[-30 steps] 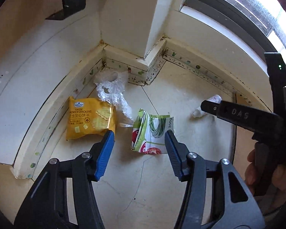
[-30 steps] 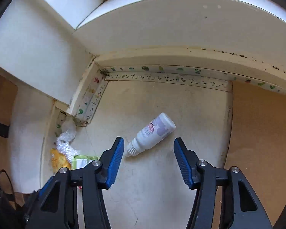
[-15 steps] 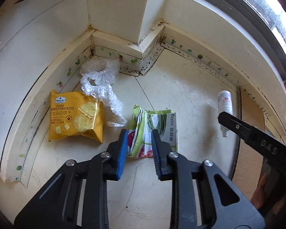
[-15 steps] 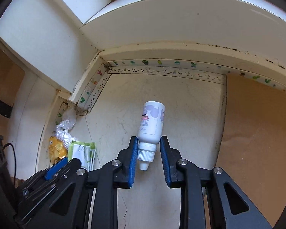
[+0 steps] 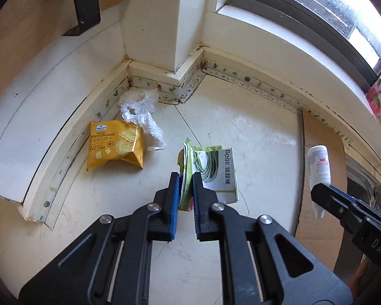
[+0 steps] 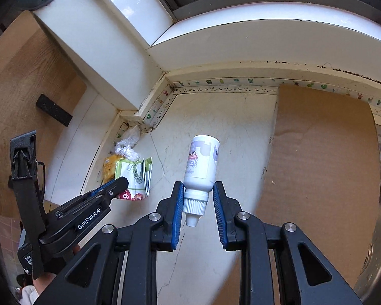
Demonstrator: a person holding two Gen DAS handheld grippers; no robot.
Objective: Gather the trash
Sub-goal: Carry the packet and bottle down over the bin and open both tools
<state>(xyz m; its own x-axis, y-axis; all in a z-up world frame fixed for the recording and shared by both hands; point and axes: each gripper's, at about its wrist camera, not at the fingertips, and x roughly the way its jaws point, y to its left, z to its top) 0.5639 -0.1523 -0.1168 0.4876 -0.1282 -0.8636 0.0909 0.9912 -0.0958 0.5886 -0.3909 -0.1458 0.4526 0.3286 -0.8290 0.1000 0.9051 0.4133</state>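
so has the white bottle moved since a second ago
Yes. The white bottle is off the countertop, where it lay on its side, now held cap-down in the right gripper.

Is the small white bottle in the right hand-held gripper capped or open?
Capped. The white bottle has its ribbed cap and nozzle tip on, pointing toward the camera between the right hand-held gripper.

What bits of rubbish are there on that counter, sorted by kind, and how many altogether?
Printed snack or food packets: 2, the yellow cracker packet and the green-and-white packet
Crumpled clear plastic wrap: 1
White bottle: 1
Total: 4
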